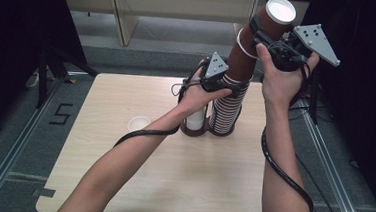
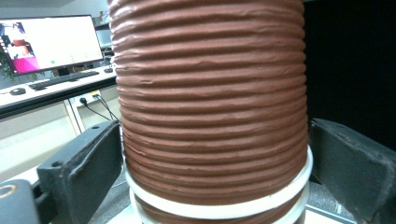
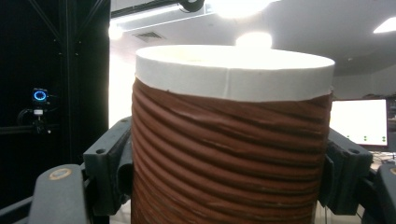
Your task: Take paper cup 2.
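Cups (image 1: 244, 55) are leaning toward the frame's upper right: your right tongs (image 1: 268, 39) are clamping the top cup, your left tongs (image 1: 222, 83) seemingly steadying the stack's middle. Pulling crookedly risks tipping everything onto the desk (image 1: 120, 181).

Hidden and cut-off parts around the cup stack

In the left gripper view, we lose the top and bottom of the brown cup stack (image 2: 212, 112) beyond the frame, and we cannot tell whether the claw pads touch it. In the high view, a hand (image 1: 199, 94) covers part of the white cup (image 1: 195, 120) behind it, and the table (image 1: 120, 191) runs off the bottom edge.
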`<state>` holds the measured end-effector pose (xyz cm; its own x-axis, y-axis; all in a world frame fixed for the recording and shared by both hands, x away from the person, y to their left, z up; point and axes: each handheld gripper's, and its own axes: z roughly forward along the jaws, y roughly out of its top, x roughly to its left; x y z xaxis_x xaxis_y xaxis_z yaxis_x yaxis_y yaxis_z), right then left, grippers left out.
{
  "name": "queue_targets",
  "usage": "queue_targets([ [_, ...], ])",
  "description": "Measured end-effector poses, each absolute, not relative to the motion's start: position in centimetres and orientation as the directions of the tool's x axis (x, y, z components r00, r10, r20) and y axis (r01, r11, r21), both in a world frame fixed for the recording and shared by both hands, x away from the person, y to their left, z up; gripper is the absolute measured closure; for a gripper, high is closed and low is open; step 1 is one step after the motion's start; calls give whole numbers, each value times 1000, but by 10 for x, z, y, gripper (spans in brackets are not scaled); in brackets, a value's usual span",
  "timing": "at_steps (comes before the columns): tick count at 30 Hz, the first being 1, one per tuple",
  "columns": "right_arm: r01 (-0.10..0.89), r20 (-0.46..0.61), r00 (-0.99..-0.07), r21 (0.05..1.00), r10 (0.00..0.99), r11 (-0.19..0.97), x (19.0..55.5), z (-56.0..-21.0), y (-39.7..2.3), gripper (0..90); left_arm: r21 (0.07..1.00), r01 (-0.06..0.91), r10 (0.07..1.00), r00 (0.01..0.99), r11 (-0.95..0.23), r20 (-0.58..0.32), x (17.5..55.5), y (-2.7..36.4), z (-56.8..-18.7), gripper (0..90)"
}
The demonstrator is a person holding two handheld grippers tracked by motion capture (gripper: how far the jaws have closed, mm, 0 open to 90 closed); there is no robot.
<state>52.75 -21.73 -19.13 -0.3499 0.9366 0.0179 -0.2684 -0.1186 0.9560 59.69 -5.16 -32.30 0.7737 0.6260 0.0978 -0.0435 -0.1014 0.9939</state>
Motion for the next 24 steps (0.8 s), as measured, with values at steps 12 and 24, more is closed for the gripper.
queue_targets([
  [12, -280, 15, -341, 953, 940, -117, 520, -194, -221, 215, 992, -64, 616, 779, -112, 120, 584, -42, -323, 0],
  [24, -275, 25, -345, 953, 938, -126, 507, -198, -227, 215, 986, -102, 602, 782, -129, 159, 561, -22, -325, 0],
])
